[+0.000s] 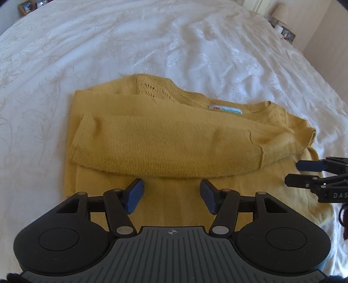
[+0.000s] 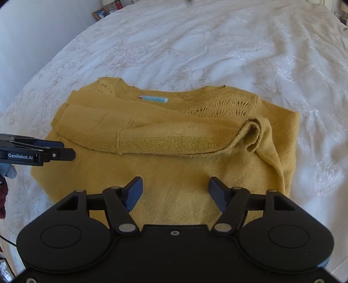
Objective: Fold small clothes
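A big white bed cover [image 1: 152, 43] with flower shapes fills the view. A lamp [image 1: 280, 12] and a picture frame [image 1: 26, 6] sit far back.

The bed [image 1: 152, 43] is bare beyond the sweater [image 1: 174, 139] and on both its sides. Beside the sweater's near half, the two tongs [image 1: 171, 197] [image 2: 175, 193] crowd each other.

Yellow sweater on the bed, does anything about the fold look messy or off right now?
Mostly tidy. On the yellow sweater, both sleeves are folded across the chest, but the top sleeve's cuff has curled back on itself into a loop rather than lying flat. The left gripper and right gripper are open above the lower body, holding nothing.
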The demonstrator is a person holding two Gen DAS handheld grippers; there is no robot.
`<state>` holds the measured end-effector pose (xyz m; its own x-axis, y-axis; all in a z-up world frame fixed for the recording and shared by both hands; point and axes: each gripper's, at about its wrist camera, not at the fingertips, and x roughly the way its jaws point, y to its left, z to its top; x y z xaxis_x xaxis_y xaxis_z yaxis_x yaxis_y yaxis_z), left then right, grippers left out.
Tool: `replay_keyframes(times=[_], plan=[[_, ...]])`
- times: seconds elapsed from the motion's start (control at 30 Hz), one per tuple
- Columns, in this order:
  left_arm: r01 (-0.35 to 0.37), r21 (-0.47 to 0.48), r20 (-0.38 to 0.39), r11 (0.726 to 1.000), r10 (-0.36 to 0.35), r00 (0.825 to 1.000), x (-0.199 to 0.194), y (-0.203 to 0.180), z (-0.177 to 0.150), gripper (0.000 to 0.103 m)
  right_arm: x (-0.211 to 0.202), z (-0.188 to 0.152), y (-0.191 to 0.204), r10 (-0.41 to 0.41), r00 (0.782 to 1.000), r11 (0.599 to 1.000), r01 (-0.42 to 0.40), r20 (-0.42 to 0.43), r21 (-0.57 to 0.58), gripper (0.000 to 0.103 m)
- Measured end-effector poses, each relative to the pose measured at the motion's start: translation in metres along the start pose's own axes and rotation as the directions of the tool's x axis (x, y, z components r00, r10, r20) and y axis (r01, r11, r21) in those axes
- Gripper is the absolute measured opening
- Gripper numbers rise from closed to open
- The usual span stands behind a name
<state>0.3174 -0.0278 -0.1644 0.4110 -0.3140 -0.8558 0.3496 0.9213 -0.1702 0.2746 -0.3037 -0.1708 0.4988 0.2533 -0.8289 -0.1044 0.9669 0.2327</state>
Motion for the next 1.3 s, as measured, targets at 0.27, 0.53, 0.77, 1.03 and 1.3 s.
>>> replay_keyframes(times=[0.27, 0.53, 0.77, 1.03, 1.3], plan=[[-0.052, -0.002, 0.098, 0.999, 0.052, 0.994, 0.025, 0.024, 0.076, 0.056, 0.019, 0.048, -0.042, -0.092, 0.994, 0.994, 0.088, 0.057, 0.064, 0.073], [-0.065, -0.091, 0.197, 0.994, 0.082, 0.977, -0.005, 0.04, 0.094, 0.056, -0.004, 0.052, -0.086, -0.152, 0.98, 0.948, 0.108, 0.125, 0.3, 0.073], [-0.036, -0.012, 0.088, 0.999, 0.037, 0.995, -0.009, 0.017, 0.041, 0.057, -0.015, 0.028, -0.062, -0.066, 0.993, 0.976, 0.045, 0.096, 0.213, 0.076], [-0.132, 0.148, -0.068, 0.98, 0.143, 0.987, -0.003, 0.024, -0.026, 0.058, -0.004, -0.02, -0.065, -0.145, 0.987, 0.971, 0.157, -0.074, 0.18, 0.082], [-0.145, 0.029, -0.048, 0.989, 0.146, 0.988, -0.033, 0.017, -0.02, 0.058, -0.039, -0.031, -0.054, -0.17, 0.985, 0.953, 0.172, -0.032, 0.25, 0.086]])
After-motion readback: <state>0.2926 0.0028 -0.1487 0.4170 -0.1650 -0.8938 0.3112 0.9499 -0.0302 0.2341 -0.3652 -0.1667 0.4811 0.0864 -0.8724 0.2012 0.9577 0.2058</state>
